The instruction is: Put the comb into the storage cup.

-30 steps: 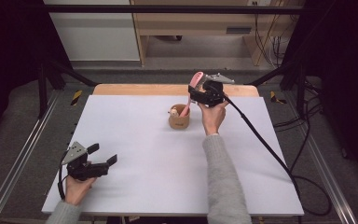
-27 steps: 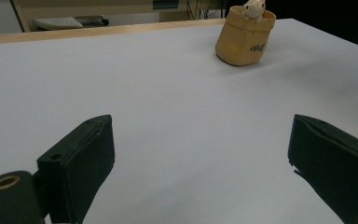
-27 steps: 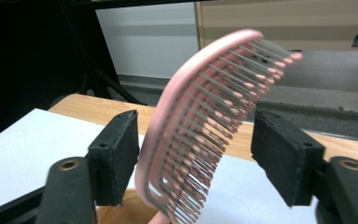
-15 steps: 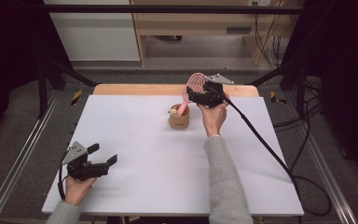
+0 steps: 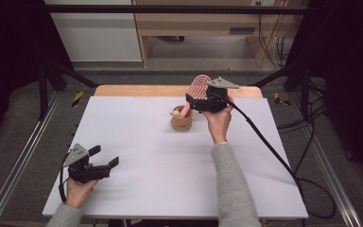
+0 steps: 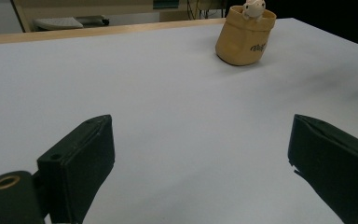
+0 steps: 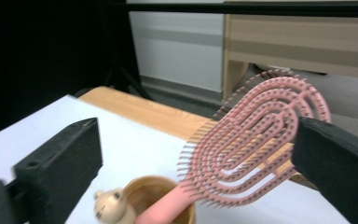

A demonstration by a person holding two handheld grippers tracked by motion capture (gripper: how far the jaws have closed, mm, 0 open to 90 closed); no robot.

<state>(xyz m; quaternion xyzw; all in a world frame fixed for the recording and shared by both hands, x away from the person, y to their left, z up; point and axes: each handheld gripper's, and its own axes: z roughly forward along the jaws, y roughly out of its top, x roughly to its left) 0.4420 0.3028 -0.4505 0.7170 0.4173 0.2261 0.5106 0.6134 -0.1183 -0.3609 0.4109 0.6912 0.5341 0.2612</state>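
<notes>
- The pink hairbrush (image 7: 256, 140) stands handle-down in the small tan cup (image 5: 181, 120) near the table's (image 5: 146, 156) far edge.
- The right gripper (image 7: 196, 154) brackets the brush head, jaws spread, not clamping.
- The left gripper (image 5: 105, 160) rests near the front-left corner, jaws released.
- The brush looks light, stiff plastic with flexible bristles; I'd grip the head's rim, since the cup may tip.

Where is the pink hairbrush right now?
The pink hairbrush stands handle-down in the small tan cup near the far middle of the table, between the open jaws of the right gripper. A little bear figure sits on the cup's rim.
</notes>
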